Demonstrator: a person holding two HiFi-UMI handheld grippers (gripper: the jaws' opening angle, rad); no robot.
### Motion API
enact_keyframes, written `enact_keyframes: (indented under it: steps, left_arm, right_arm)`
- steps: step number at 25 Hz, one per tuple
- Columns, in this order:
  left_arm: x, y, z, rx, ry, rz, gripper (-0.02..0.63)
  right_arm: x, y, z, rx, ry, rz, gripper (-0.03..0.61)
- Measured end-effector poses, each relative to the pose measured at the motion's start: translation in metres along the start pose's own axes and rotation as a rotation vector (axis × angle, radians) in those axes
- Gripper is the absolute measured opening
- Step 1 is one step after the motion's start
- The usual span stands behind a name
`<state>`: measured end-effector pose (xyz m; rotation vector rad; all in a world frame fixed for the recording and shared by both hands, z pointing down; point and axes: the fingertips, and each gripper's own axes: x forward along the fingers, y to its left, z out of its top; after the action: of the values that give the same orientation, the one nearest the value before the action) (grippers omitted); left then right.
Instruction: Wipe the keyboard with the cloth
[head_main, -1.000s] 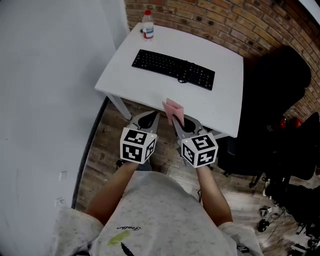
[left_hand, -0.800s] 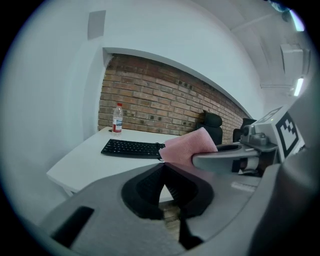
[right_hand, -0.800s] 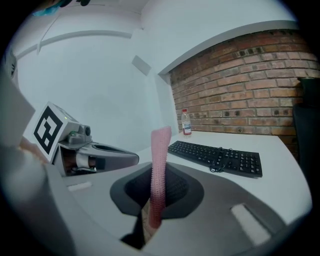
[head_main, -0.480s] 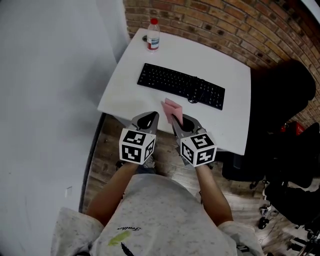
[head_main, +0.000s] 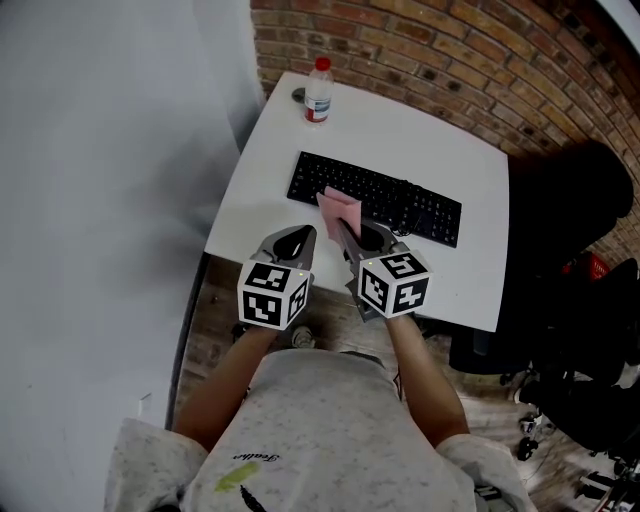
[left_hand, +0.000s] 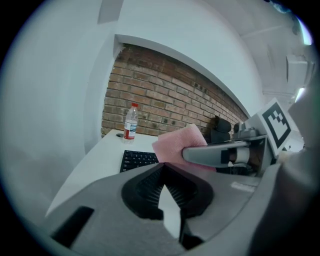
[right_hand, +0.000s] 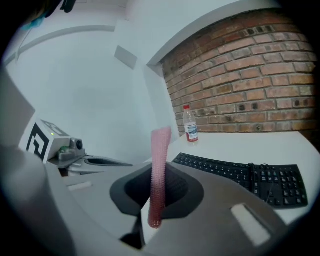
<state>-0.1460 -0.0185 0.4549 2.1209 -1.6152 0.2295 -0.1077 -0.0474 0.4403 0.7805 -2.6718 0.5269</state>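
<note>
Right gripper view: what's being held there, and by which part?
The right gripper grips the pink cloth by its lower end; the rest stands up above the jaws.

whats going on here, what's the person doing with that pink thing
A person at a white table holds tongs in each hand. The right tongs are shut on a pink cloth, upright by the near edge of the black keyboard. The left tongs are shut and empty beside them. The cloth does not look pressed to the keys, so wiping seems not yet begun.
</note>
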Motion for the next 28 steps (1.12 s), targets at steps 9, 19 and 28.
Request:
enact_keyframes:
  steps: [9, 19, 28]
  left_arm:
    - [0.008, 0.041, 0.01, -0.015, 0.007, 0.054, -0.006]
    - [0.038, 0.074, 0.022, -0.034, 0.04, 0.164, -0.006]
    - [0.073, 0.1, 0.03, -0.065, 0.076, 0.252, -0.006]
  right_arm:
    - [0.063, -0.014, 0.025, 0.128, -0.013, 0.033, 0.023]
    - [0.129, -0.042, 0.033, 0.289, 0.009, 0.101, 0.006]
    - [0.178, -0.066, 0.032, 0.42, 0.063, 0.132, 0.006]
